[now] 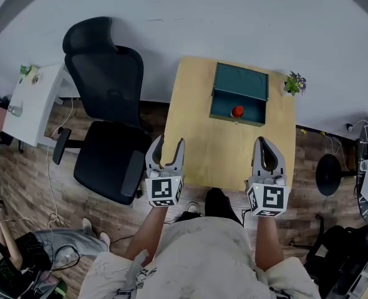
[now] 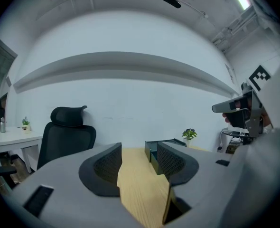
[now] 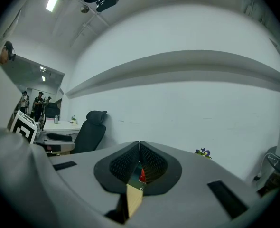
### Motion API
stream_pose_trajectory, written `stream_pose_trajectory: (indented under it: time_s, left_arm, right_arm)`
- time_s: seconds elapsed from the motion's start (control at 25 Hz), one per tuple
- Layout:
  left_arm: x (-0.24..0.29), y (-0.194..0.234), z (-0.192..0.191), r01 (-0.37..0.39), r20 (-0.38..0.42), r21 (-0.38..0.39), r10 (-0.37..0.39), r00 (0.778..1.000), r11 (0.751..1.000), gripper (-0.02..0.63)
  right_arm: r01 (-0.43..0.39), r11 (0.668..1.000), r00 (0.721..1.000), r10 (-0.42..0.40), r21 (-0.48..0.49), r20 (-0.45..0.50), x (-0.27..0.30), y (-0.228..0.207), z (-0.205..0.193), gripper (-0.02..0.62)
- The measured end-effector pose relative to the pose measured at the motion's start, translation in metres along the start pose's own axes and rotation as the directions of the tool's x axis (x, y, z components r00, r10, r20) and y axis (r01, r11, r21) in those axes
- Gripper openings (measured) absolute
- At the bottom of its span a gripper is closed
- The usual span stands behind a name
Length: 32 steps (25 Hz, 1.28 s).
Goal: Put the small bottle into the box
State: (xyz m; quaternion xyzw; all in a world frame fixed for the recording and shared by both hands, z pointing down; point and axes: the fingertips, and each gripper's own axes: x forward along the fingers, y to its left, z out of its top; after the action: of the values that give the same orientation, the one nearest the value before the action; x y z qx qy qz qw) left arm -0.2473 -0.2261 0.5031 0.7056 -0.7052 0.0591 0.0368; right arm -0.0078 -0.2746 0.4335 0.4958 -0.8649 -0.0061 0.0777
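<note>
Left gripper (image 1: 170, 145): jaws wide, empty. Right gripper (image 1: 262, 142): jaws pressed together, empty. Table (image 1: 196, 148): both grippers at its near edge. Box (image 1: 240, 83): far end, open. Small bottle (image 1: 237, 111): red, apparently inside the box already. Placing looks done; next calls only for staying clear.

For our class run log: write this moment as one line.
left gripper open, empty | right gripper shut, empty | small bottle in box

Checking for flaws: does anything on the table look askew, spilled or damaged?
Nothing stands out. The box sits open on the table, a red thing inside, the plant upright; left tool open, right tool shut, both empty.
</note>
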Motion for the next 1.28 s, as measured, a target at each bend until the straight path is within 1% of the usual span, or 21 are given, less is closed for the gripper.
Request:
stream_pose_trajectory:
  time_s: [0.16,0.32,0.52,0.64,0.8,0.88,1.0,1.28]
  left_arm:
    - [-0.001,0.001,0.012,0.009,0.020,0.006,-0.009,1.000,1.000,0.236]
    - [-0.002,0.004,0.040,0.014,0.078,0.001,-0.014,0.997,1.000,0.236]
    - [-0.004,0.002,0.092,0.014,0.192,0.092,-0.032,0.981,0.996,0.236]
    - [-0.009,-0.003,0.119,0.014,0.236,0.156,-0.051,0.970,0.988,0.236]
    - [-0.019,-0.009,0.150,0.003,0.311,0.217,-0.072,0.948,0.976,0.235]
    - [-0.019,-0.010,0.157,0.002,0.325,0.221,-0.075,0.943,0.975,0.236]
    - [-0.019,-0.012,0.163,0.003,0.342,0.226,-0.082,0.936,0.974,0.236]
    - [-0.020,-0.017,0.164,0.005,0.348,0.230,-0.087,0.934,0.973,0.235]
  right_arm:
    - [0.009,1.000,1.000,-0.009,-0.005,0.008,0.000,0.001,0.004,0.017]
    - [0.020,1.000,1.000,-0.019,-0.013,0.023,0.000,0.000,0.011,0.017]
    - [0.054,0.998,0.996,-0.052,-0.022,0.078,0.000,-0.010,0.033,0.017]
    - [0.076,0.997,0.990,-0.072,-0.029,0.123,-0.003,-0.015,0.050,0.017]
    - [0.084,0.996,0.979,-0.080,-0.012,0.190,-0.010,-0.021,0.075,0.017]
    - [0.083,0.996,0.975,-0.079,-0.012,0.208,-0.010,-0.024,0.082,0.017]
    - [0.092,0.996,0.974,-0.087,-0.013,0.208,-0.011,-0.026,0.082,0.017]
    - [0.110,0.994,0.976,-0.107,-0.007,0.189,-0.017,-0.030,0.074,0.017]
